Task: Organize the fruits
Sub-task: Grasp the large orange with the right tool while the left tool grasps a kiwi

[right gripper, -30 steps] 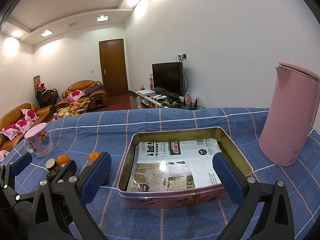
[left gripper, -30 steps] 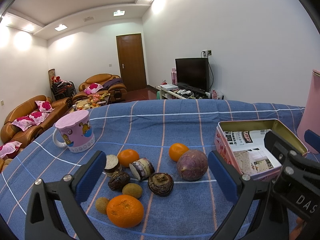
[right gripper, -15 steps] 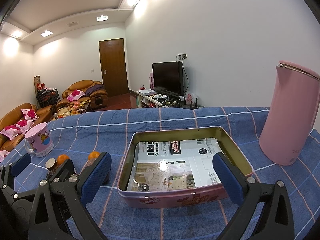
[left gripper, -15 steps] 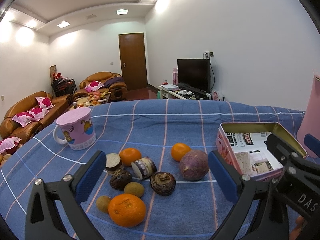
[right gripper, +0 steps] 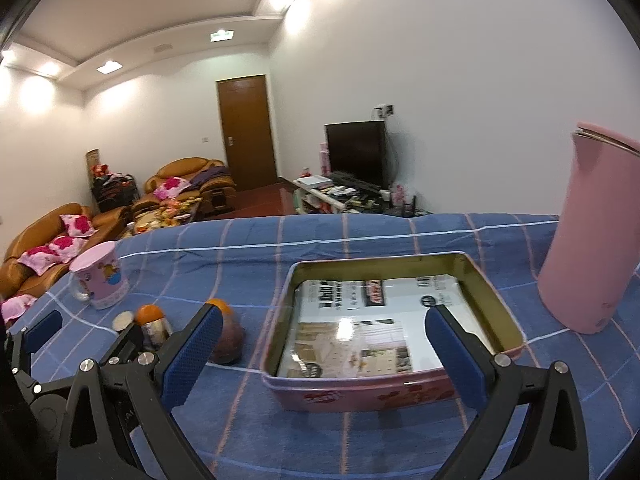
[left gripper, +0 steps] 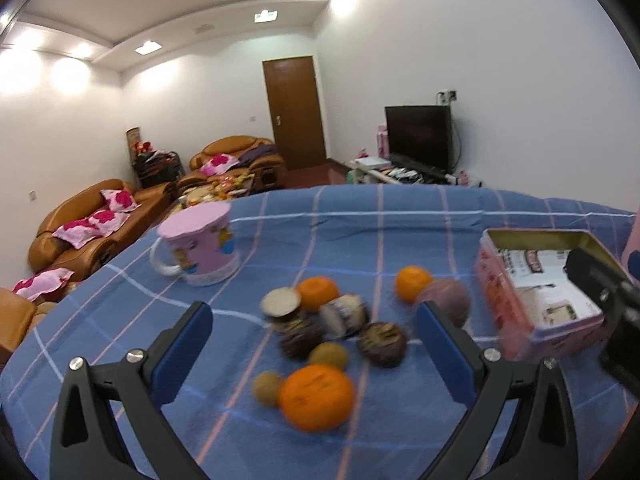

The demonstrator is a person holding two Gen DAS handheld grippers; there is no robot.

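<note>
Blue plaid tablecloth [left gripper: 400, 232] covers table; pink kettle [right gripper: 588, 240] upright at right, near pink tin [right gripper: 384, 394] (paper-lined, no fruit inside); pink mug [left gripper: 200, 248] well left. Left gripper [left gripper: 312, 348] wide open, holding nothing, above fruit cluster: large orange [left gripper: 316, 396] nearest, purple passion fruit [left gripper: 446, 300] by tin, cut mangosteens [left gripper: 382, 344], two small oranges [left gripper: 318, 292], kiwis [left gripper: 328, 356]. Right gripper [right gripper: 320, 348] wide open, empty, over tin's near wall.
</note>
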